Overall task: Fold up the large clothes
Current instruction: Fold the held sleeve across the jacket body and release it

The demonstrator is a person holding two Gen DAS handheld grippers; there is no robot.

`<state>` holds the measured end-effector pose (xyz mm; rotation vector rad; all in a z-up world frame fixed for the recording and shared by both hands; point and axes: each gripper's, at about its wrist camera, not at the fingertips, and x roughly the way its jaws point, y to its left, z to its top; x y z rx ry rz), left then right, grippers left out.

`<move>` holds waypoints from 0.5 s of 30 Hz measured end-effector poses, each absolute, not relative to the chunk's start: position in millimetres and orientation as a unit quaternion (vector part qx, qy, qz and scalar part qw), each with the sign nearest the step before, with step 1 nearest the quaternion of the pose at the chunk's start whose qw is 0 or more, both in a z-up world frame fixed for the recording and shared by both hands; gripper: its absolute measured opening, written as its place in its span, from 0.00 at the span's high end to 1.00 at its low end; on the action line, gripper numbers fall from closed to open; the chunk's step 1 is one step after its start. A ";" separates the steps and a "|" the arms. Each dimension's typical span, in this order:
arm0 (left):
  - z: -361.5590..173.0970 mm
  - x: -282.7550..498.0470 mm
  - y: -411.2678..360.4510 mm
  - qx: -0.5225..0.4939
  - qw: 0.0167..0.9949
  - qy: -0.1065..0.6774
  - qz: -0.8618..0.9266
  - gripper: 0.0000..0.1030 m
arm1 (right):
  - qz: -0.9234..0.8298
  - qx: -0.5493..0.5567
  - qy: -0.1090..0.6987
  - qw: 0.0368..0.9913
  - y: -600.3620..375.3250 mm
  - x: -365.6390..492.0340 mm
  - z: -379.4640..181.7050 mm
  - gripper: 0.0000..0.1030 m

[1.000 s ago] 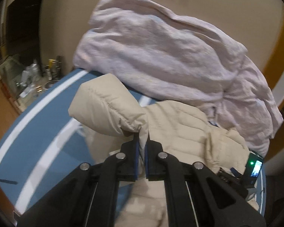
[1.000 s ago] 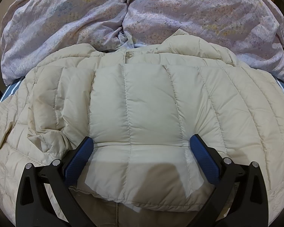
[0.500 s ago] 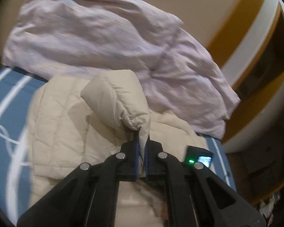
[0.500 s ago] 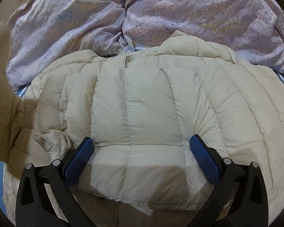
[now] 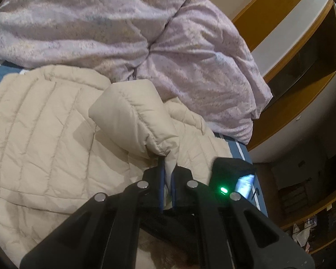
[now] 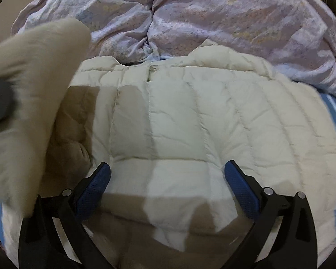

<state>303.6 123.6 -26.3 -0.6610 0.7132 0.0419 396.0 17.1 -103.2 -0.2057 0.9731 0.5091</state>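
The left gripper [image 5: 166, 174] has its 2 fingers pinched tight on the cuff of the cream puffer jacket's sleeve [image 5: 134, 118], which stands up as a puffy tube just ahead of the fingertips. The jacket [image 6: 190, 130] lies spread flat, front side up, on the blue striped bedding [image 6: 334, 112], with the crumpled lilac duvet [image 6: 212, 11] heaped just beyond its collar.

Within the last 1 s the sleeve has travelled: it started out over the blue bedding at the jacket's outer edge, and now it hangs above the quilted body, well in toward the middle. In the right wrist view the sleeve has newly entered on the left side as a large blurred shape, casting a shadow over the panel below it, so the swing looks to be in progress.

The right gripper [image 6: 168, 179] is spread wide and grips nothing; its blue pads [image 6: 94, 186] press down on the jacket's lower front on either side of the centre seam, unchanged over that time, apparently pinning the body flat.

For the task, this reads as the first sleeve fold nearly laid. The other sleeve and the lengthwise folds seem not yet done.
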 end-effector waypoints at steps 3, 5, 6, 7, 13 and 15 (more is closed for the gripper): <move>-36.0 310.9 117.5 -0.317 0.878 0.357 0.016 0.95 | 0.229 -0.120 0.446 0.857 9.6 392.2 -99.4 0.01; -44.2 316.8 111.8 -0.317 0.873 0.371 0.012 0.95 | 0.219 -0.131 0.437 0.863 0.8 390.0 -96.5 0.01; -46.8 319.3 109.4 -0.316 0.871 0.375 0.011 0.94 | 0.210 -0.138 0.431 0.866 2.0 388.2 -96.0 0.01; -49.8 322.8 106.6 -0.315 0.870 0.379 0.011 0.94 | 0.206 -0.142 0.428 0.868 -2.0 386.5 -96.0 0.01; -61.8 337.9 86.4 -0.299 0.863 0.406 0.001 0.82 | 0.191 -0.139 0.430 0.872 -20.3 385.5 -100.1 0.01; -59.7 338.0 78.5 -0.290 0.865 0.410 -0.011 0.65 | 0.188 -0.134 0.433 0.871 -34.9 385.8 -101.9 0.01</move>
